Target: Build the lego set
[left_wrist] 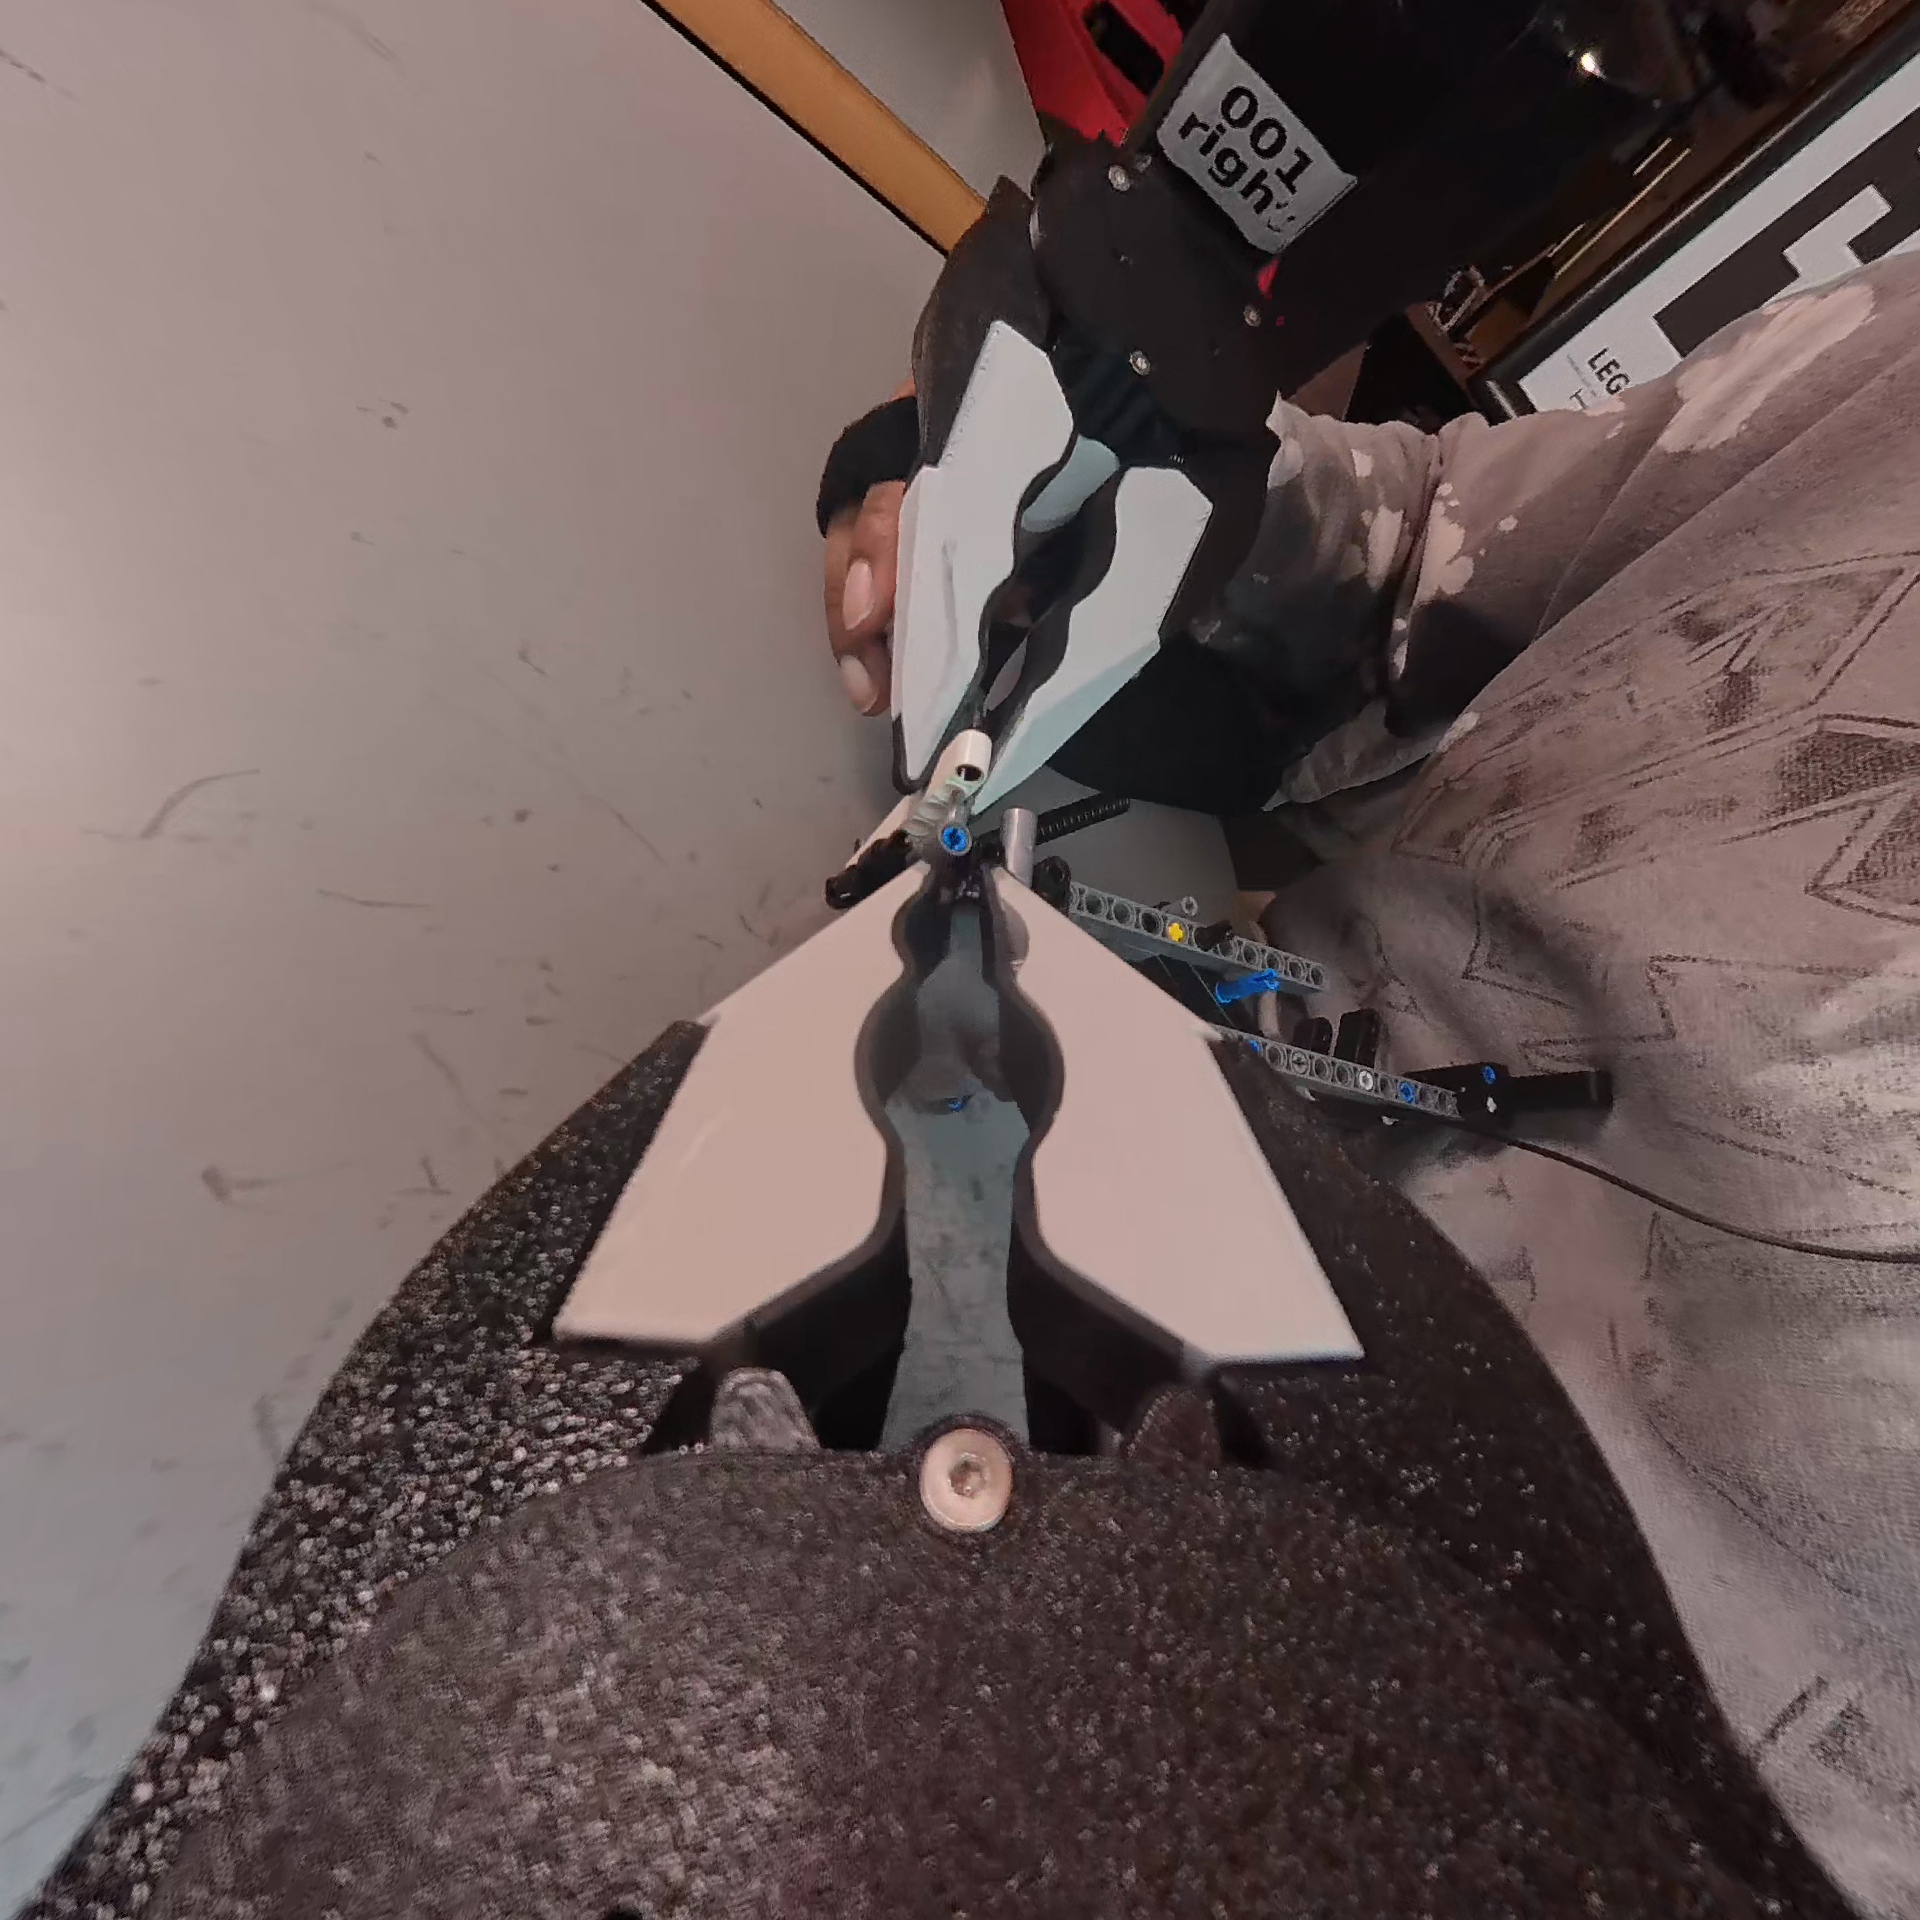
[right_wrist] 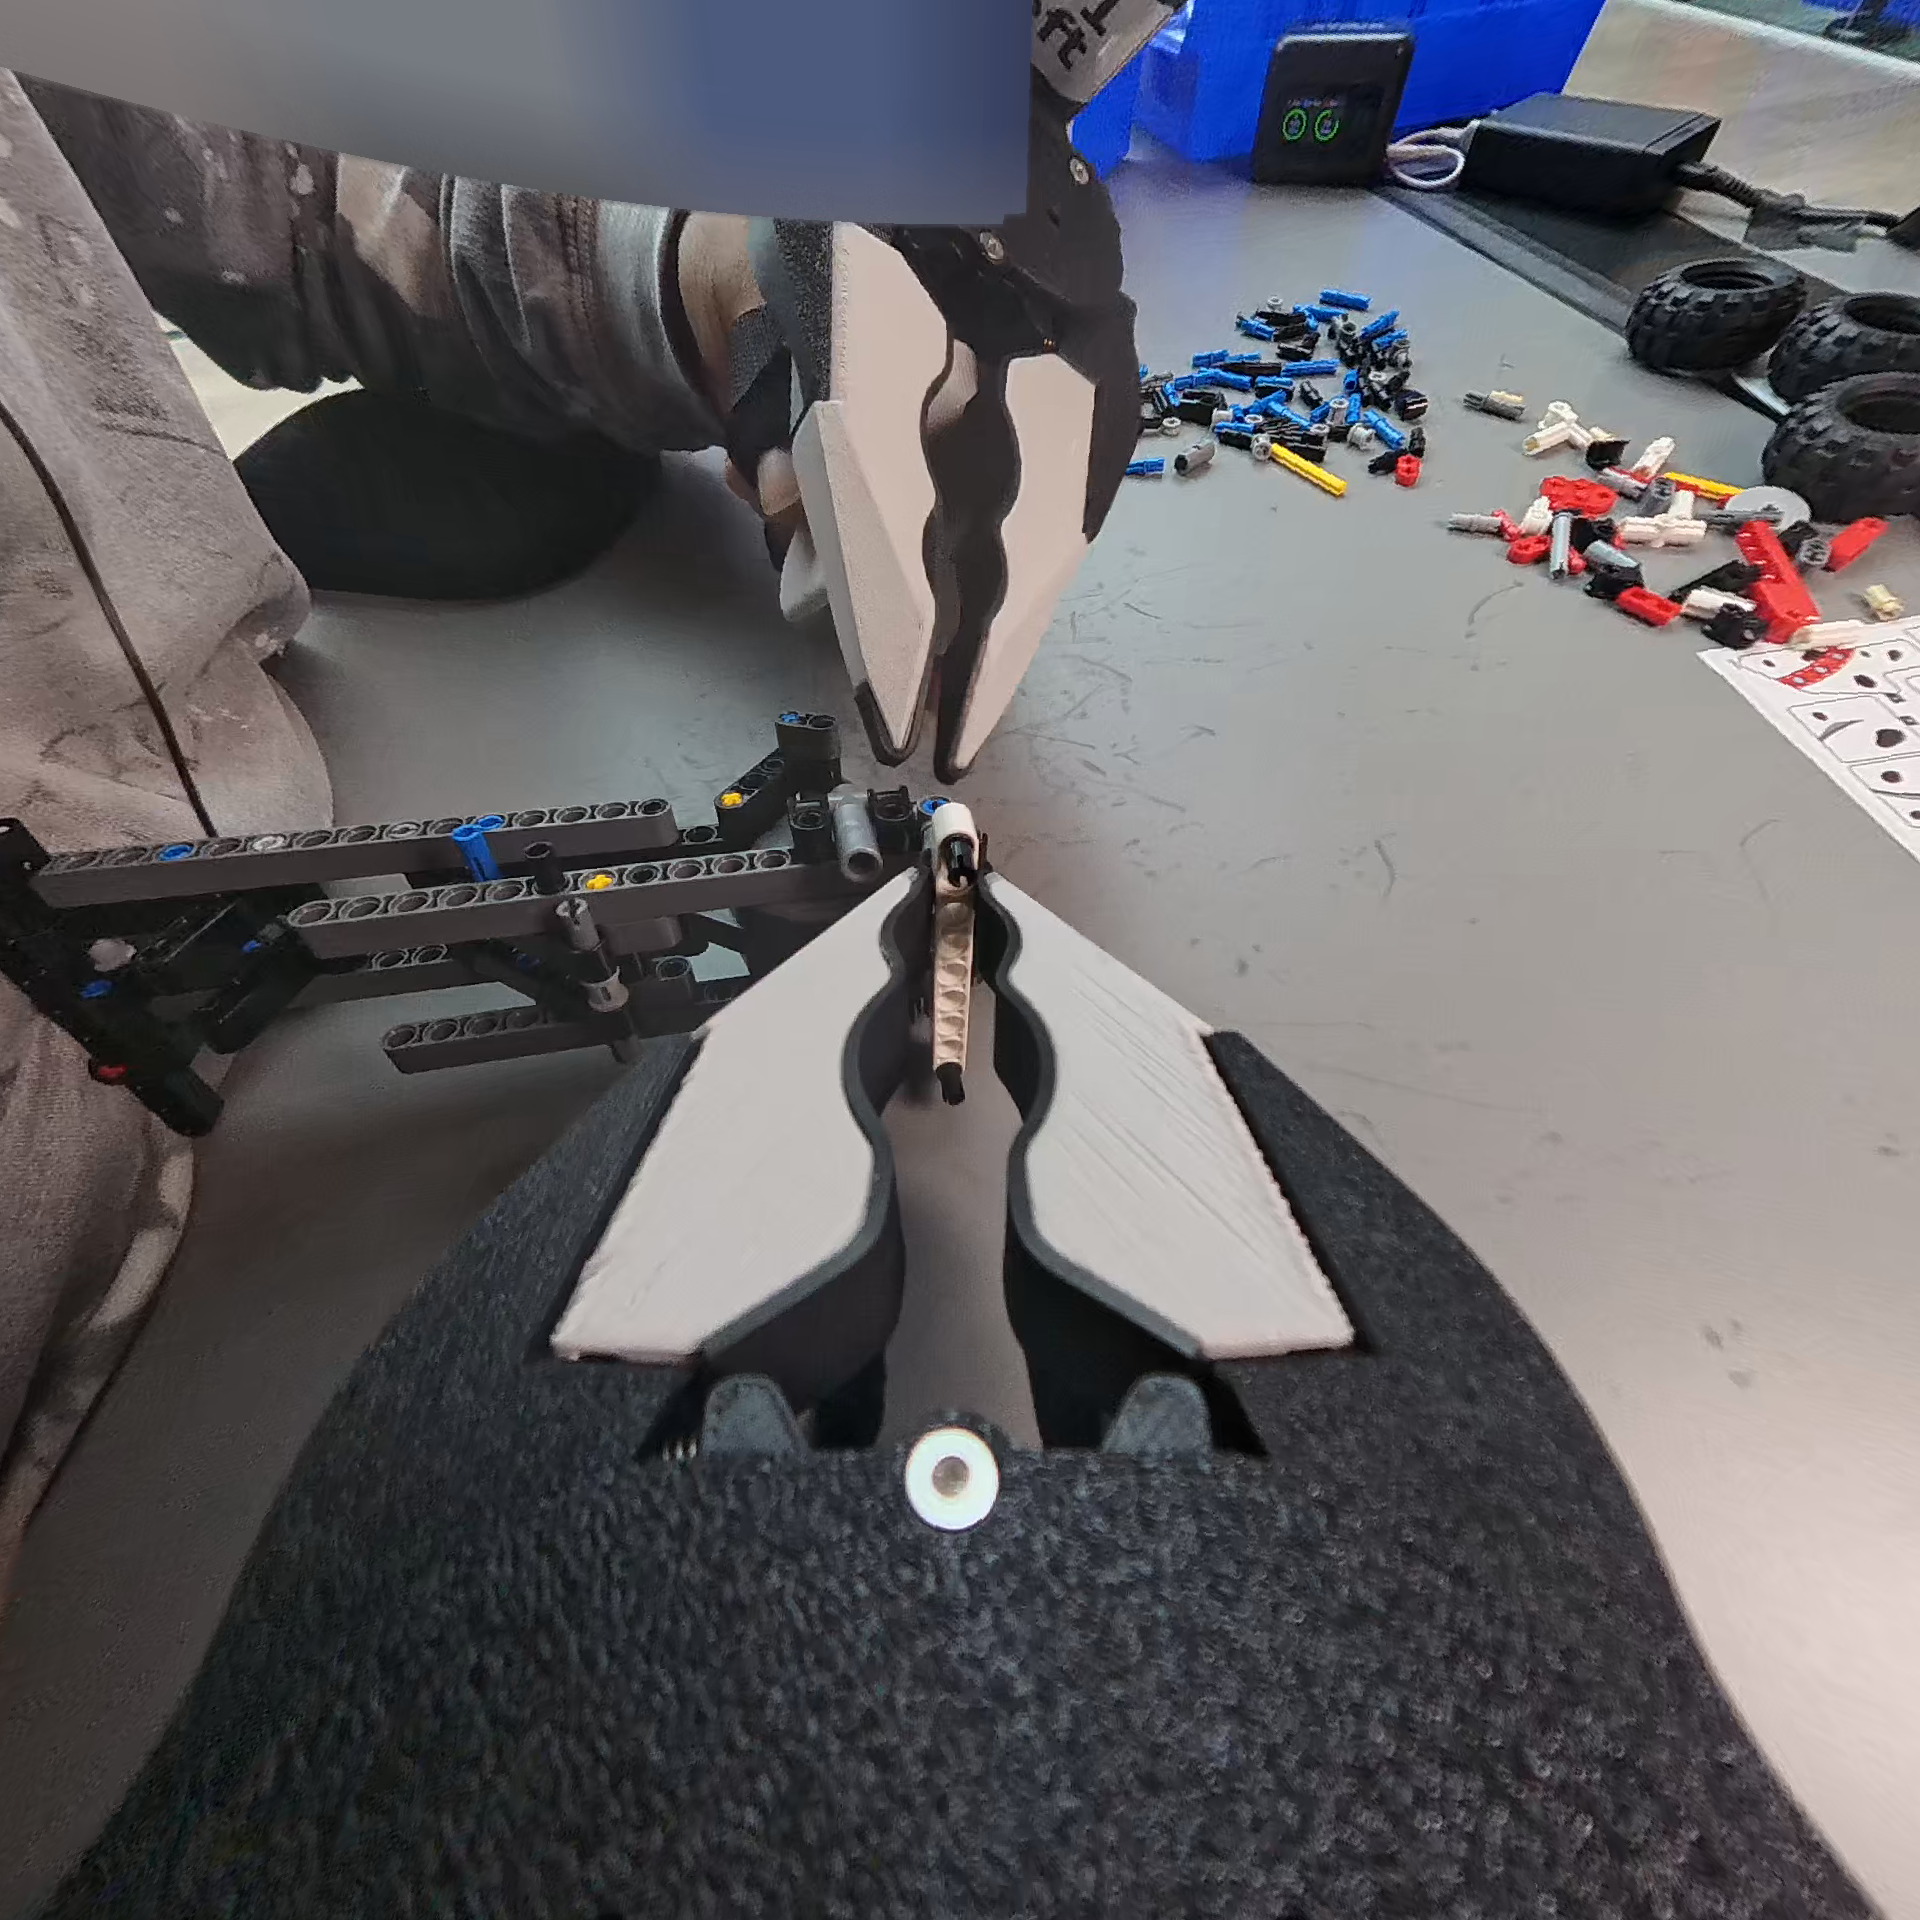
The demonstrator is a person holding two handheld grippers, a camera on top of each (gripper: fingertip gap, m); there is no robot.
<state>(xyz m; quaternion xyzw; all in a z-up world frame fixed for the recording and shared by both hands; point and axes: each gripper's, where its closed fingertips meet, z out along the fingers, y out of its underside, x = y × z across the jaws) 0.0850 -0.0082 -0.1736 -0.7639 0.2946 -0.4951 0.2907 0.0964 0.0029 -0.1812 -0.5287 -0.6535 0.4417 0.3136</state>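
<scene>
Right gripper (right_wrist: 951, 883) jaws pinching white beam (right_wrist: 951, 977), left gripper (right_wrist: 925, 769) jaws pressed together at chassis (right_wrist: 436, 894) end, 12 o'clock: align pin square, then push.

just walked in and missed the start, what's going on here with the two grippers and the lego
A person is building a lego frame on a grey table with a handheld gripper in each hand. The right gripper is shut on a tan beam with a black pin, holding it at the frame's end. The left gripper, jaws nearly closed, sits just above that joint. Loose parts and tyres lie farther off.
</scene>
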